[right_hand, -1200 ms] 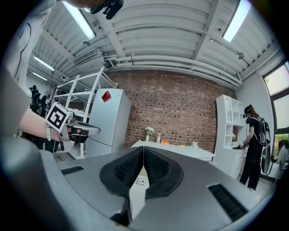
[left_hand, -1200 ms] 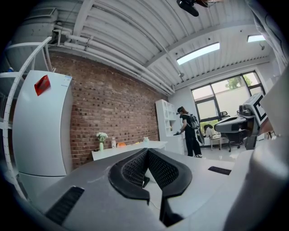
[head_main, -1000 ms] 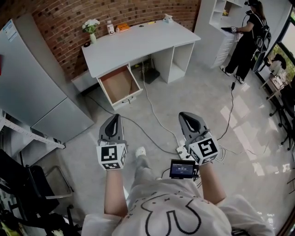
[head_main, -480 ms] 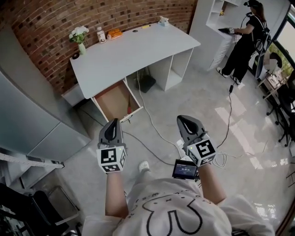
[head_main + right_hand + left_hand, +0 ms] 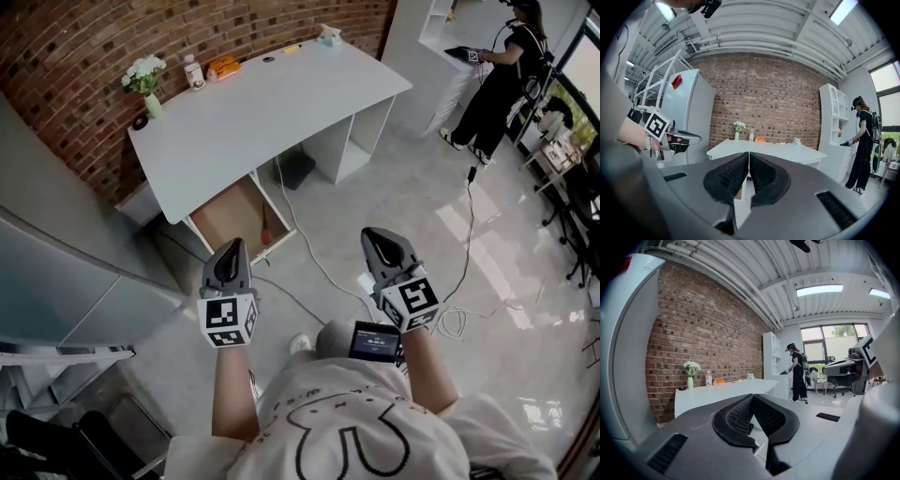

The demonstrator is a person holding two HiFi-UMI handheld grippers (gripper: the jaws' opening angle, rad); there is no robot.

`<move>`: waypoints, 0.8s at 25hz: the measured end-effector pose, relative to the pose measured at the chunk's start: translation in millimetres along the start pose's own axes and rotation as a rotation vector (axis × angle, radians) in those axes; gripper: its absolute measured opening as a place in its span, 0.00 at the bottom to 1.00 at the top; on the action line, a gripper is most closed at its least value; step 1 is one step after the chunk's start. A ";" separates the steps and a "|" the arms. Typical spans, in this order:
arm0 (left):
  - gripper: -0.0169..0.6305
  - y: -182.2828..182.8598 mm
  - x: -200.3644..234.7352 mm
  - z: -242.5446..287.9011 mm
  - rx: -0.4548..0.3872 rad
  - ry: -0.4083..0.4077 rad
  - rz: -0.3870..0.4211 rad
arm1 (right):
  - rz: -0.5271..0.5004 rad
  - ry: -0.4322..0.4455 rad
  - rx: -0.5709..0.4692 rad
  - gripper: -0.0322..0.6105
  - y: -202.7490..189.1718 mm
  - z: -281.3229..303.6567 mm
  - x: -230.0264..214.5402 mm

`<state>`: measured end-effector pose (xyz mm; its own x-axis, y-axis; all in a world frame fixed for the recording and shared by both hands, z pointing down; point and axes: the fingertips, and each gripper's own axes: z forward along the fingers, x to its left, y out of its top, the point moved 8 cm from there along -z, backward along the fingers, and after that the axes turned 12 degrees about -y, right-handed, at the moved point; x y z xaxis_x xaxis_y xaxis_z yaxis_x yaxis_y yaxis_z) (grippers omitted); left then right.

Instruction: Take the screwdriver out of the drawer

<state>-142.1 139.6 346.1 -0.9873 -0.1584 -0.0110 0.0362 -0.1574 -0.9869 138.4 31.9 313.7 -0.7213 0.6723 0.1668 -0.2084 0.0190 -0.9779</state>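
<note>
Closing on the open drawer (image 5: 225, 208)
Left claw (image 5: 232, 244) and right claw (image 5: 371, 234), both shut and empty, have neared the counter (image 5: 272, 103); the screwdriver (image 5: 265, 229) now shows inside.

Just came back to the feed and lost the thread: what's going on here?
A person holds a gripper in each hand, standing short of the white desk. The left gripper and right gripper are both shut and empty, pointed toward the open drawer under the desk. A red-handled screwdriver lies inside the drawer, not yet touched. Another person stands at the shelves in the far corner.
</note>
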 end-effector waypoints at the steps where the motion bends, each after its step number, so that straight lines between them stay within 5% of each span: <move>1: 0.04 -1.7 3.5 5.6 0.007 -0.002 -0.004 | 0.004 -0.002 0.006 0.08 -1.2 5.3 -1.9; 20: 0.04 -25.9 59.7 167.4 0.147 0.076 -0.110 | 0.053 0.077 0.122 0.08 -48.4 179.1 -107.7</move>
<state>-176.1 -29.0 398.0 -0.9952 -0.0596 0.0776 -0.0554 -0.3109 -0.9488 107.8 -174.0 365.7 -0.6818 0.7246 0.1009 -0.2537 -0.1048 -0.9616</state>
